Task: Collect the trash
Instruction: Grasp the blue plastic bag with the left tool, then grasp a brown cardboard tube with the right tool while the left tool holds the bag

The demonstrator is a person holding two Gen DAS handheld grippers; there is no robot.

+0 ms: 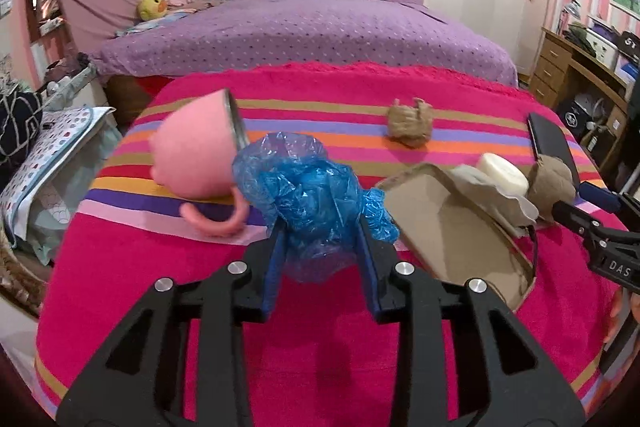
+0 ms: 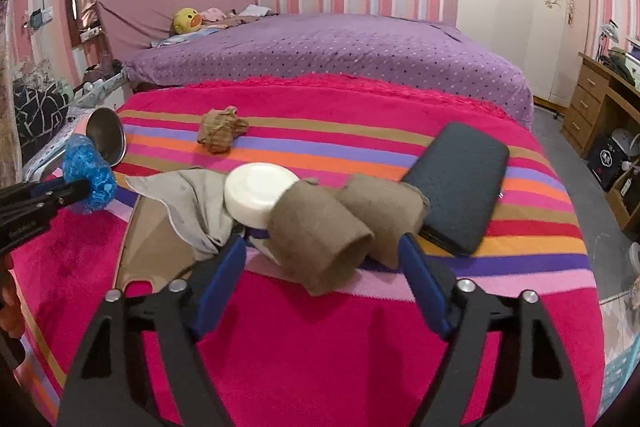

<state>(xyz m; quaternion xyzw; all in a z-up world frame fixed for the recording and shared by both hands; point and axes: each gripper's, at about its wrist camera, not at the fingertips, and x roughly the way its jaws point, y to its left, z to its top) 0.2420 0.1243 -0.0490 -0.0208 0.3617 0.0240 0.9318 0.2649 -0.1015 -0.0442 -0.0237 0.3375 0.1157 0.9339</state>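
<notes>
Left claw [image 1: 322, 227] clamped on blue plastic wad [image 1: 308, 195], pink cup [image 1: 196, 147] behind

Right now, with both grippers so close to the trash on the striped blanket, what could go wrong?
1. The left gripper pinches only thin film of the blue plastic cover; it may slip out when lifted.
2. That cover lies against the tipped pink cup, so pulling might roll the cup.
3. The right gripper straddles the brown cardboard piece, but the white lid and grey cloth sit close and could be caught too.
</notes>
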